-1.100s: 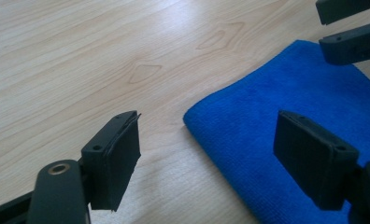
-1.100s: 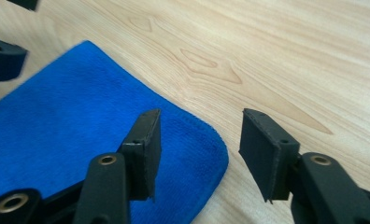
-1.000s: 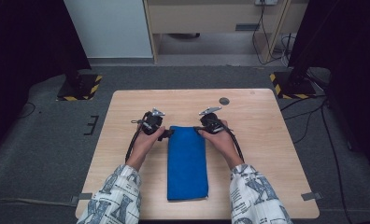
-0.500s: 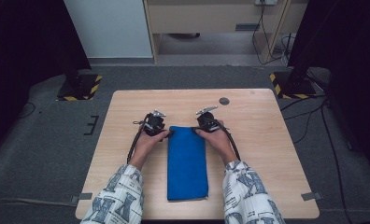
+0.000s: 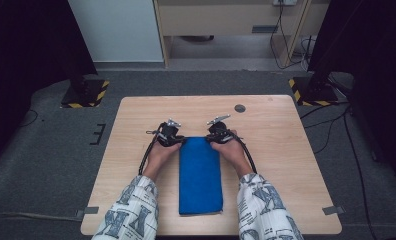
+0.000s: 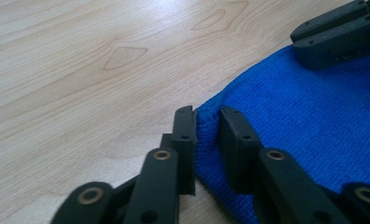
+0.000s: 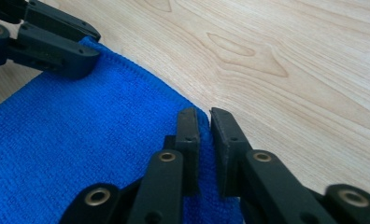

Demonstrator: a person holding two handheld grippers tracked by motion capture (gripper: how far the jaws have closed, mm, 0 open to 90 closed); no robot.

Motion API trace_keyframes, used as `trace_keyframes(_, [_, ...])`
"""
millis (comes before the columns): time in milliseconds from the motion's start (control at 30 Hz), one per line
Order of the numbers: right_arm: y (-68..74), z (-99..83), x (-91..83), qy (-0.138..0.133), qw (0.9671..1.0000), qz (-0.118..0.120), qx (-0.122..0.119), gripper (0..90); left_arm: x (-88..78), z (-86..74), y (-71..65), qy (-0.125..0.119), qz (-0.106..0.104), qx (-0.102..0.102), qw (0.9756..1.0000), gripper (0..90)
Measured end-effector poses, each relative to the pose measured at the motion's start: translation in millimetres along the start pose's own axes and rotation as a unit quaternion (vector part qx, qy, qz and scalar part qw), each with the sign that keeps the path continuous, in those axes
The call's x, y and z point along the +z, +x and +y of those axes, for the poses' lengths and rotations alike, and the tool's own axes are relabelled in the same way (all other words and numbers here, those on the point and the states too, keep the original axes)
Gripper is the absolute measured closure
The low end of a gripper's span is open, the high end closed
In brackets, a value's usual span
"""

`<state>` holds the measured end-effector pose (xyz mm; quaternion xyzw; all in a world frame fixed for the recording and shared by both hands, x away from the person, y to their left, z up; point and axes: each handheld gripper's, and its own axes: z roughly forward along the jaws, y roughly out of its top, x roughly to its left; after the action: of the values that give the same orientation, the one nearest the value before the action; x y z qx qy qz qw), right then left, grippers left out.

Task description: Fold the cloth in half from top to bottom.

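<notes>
the blue cloth (image 5: 200, 175) lies folded into a long strip on the wooden table (image 5: 286, 150), its far short edge between the two hands and its near edge close to the table's front edge. that far edge is held at both corners. the left gripper (image 5: 169, 134) is placed at the cloth's far left corner, and in the left gripper view its jaws have just been closing and are clamped on a pinch of the cloth's hem (image 6: 206, 122). the right gripper (image 5: 219, 133) is placed at the cloth's far right corner, and in the right gripper view its jaws have likewise just been closing and are pressed together on the edge of the cloth (image 7: 204, 122).

the step in hand is judged to be the taking of both far corners, ready for a lift or a fold toward the cloth's near edge. it would be done well if all layers at each corner were caught, since only a thin bite of hem is seen between the jaws. both corners should be raised together and level, with the edge between them kept taut, so that the strip is not twisted or dragged off line.

a small dark disc (image 5: 240, 108) sits on the table well beyond the cloth's far edge.
</notes>
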<state>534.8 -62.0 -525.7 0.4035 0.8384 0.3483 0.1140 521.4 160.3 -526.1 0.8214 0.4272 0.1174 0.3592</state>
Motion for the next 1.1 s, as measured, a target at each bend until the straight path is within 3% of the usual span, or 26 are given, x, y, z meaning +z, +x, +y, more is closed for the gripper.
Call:
trace_keyframes(233, [-1.7, -2.5, -6.1, -0.011, 0.9999, 0.009, 0.005, 85.1, -3.7, 3.3, -1.0, -0.01, -0.005, 0.001, 0.9999, 84.7])
trace_keyframes(467, [-4.0, 4.6, -22.1, -0.04, 0.999, 0.018, 0.005, 85.5, -14.5, 20.3, -5.2, -0.033, -0.011, 0.018, 0.9992, 85.1])
trace_keyframes(533, [-5.1, 7.2, -26.8, -0.045, 0.9988, 0.016, 0.002, 85.6, -17.8, 22.6, -4.7, -0.046, -0.01, 0.011, 0.9988, 85.2])
trace_keyframes(800, [-9.5, 14.1, -38.9, -0.056, 0.9983, 0.016, 0.002, 85.7, -23.2, 26.0, -4.2, -0.06, -0.011, 0.008, 0.9981, 85.4])
trace_keyframes(1100, [-10.5, 28.2, -51.6, -0.072, 0.9973, 0.01, -0.008, 85.7, -39.3, 41.0, -7.2, -0.081, -0.006, 0.02, 0.9965, 85.7])
